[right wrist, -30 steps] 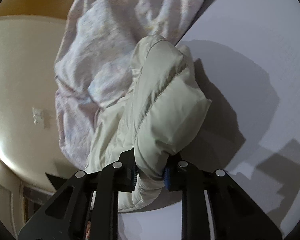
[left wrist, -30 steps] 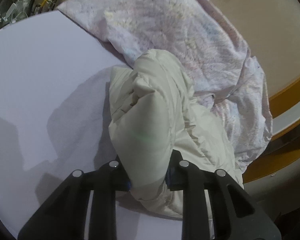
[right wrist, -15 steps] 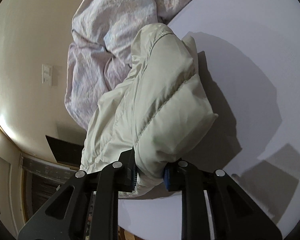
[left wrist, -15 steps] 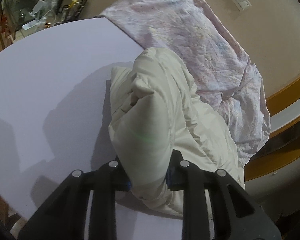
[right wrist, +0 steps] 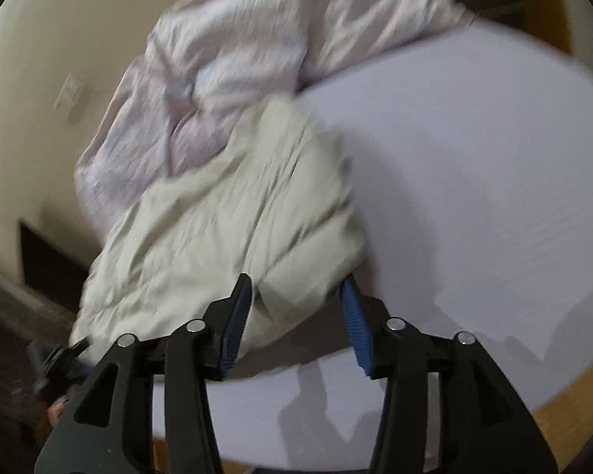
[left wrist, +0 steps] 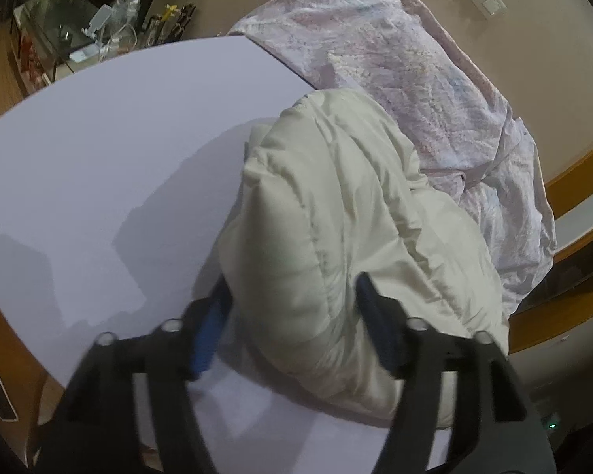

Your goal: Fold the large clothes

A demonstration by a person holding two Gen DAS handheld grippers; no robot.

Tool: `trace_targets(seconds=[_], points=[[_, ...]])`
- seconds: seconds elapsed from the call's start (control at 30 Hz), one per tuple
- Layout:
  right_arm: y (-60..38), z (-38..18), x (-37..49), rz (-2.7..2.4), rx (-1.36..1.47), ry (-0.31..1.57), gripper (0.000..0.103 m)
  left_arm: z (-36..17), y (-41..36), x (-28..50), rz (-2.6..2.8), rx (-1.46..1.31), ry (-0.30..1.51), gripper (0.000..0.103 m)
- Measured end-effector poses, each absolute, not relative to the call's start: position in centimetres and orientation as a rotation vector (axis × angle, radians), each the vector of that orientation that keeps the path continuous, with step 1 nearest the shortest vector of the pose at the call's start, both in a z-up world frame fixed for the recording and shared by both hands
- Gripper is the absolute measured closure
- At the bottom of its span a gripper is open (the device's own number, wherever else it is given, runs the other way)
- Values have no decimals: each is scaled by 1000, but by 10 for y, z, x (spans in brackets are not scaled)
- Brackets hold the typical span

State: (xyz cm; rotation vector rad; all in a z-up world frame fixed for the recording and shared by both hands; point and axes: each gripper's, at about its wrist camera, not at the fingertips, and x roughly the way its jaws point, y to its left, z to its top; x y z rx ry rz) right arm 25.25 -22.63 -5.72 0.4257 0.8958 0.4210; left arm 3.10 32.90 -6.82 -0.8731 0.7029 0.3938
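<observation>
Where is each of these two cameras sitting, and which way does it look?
Left wrist: sits on the left gripper, looks down along its open jaws, which have just been opening around the cream jacket on the white table.
Right wrist: sits on the right gripper, jaws likewise just opened, looking at the jacket from the other side.
Both show the jacket, the table and the pink sheet.

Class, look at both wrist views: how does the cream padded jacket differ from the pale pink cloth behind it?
The cream padded jacket is puffy and stitched in quilted bands; the pale pink cloth is thin and finely wrinkled. The jacket is plain cream; the cloth carries a faint mottled print. The jacket lies between open gripper fingers; the cloth lies beyond them. Both rest partly on the white table and spill over its edge.
</observation>
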Motion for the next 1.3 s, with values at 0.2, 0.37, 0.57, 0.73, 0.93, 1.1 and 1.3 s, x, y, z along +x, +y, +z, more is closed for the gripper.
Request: trace_targets(seconds=[0.2,0.37,0.57,0.73,0.93,1.1,1.3], points=[[-183,-10,246,493,292,751,49,-72,327,27,365,-870,700,20],[-88,-1,240,680,125,762,63,-79,322,34,338,-900,707,19],[-22,-15,240,726,34,767,71,-83,320,41,320,-932,682,19],[-3,-52,251,665,-36,853,70,-84,321,49,320,-934,673,19],[11,-73,242,632,-162,840,69,-80,327,52,323,-948,631,19],[11,-77,242,631,-167,837,69,-84,331,55,319,-986,606,22],[15,-79,244,625,-173,835,68,-86,335,58,307,-1035,577,35]])
